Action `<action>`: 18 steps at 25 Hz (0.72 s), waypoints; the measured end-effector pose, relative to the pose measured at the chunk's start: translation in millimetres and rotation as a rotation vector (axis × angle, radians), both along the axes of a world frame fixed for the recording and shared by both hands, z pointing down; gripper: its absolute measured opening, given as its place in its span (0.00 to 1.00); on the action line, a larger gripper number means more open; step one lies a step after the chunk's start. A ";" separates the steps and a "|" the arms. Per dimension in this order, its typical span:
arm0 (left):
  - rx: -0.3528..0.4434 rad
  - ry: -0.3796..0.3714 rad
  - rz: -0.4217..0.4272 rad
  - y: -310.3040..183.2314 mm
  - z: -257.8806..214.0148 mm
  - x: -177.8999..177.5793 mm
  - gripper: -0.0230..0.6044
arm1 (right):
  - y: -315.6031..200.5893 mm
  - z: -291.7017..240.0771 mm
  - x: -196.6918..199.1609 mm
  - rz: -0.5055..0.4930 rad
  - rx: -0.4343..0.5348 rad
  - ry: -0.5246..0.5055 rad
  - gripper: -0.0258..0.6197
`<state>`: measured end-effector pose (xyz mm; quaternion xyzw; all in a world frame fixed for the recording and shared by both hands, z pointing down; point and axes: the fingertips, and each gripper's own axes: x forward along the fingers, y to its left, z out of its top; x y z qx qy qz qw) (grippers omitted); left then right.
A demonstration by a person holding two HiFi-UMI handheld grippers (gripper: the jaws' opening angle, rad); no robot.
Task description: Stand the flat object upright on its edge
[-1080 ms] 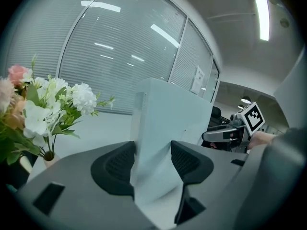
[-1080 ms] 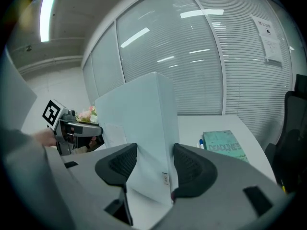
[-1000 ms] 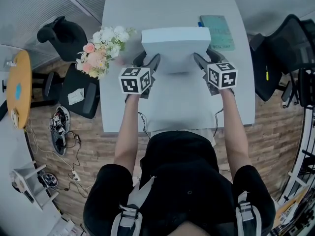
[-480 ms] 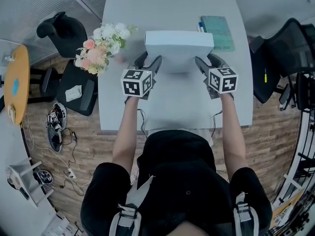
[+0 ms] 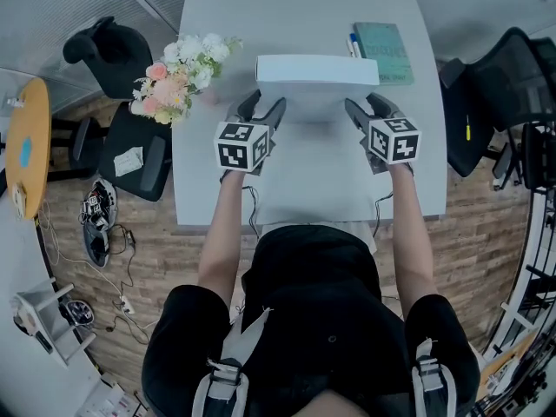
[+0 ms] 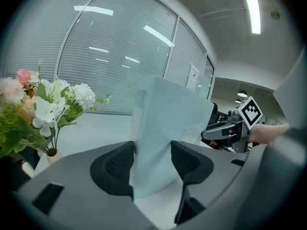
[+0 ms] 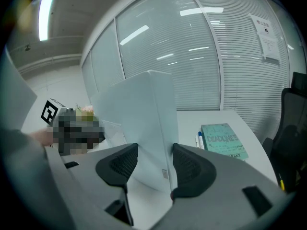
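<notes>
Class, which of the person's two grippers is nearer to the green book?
Right. The right gripper holds the box at the end nearest the book; the left gripper holds the opposite end, near the flowers.

We see the white flat cardboard box (image 5: 317, 69) standing on the grey rectangular table (image 5: 304, 16). Its 9 o'clock end lies between the jaws of the left gripper (image 5: 263, 104), and its 3 o'clock end between those of the right gripper (image 5: 365, 102). From the box, the pink and white flower bunch (image 5: 178, 85) is at 9 o'clock and the teal paper book (image 5: 382, 52) at 2 o'clock, with the blue pen (image 5: 354, 46) just beside the book at its 9 o'clock.
</notes>
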<state>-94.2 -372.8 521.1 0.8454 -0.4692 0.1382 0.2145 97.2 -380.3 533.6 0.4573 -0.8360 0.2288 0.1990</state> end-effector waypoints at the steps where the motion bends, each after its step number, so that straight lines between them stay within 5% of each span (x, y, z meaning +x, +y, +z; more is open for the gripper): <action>1: 0.002 -0.006 0.005 1.6 0.0 0.5 0.44 | 1.6 0.1 0.3 0.001 0.000 0.001 0.42; 18: 0.002 -0.064 -0.013 18.0 -9.6 -6.3 0.44 | 20.0 -11.7 5.8 0.014 0.024 -0.013 0.40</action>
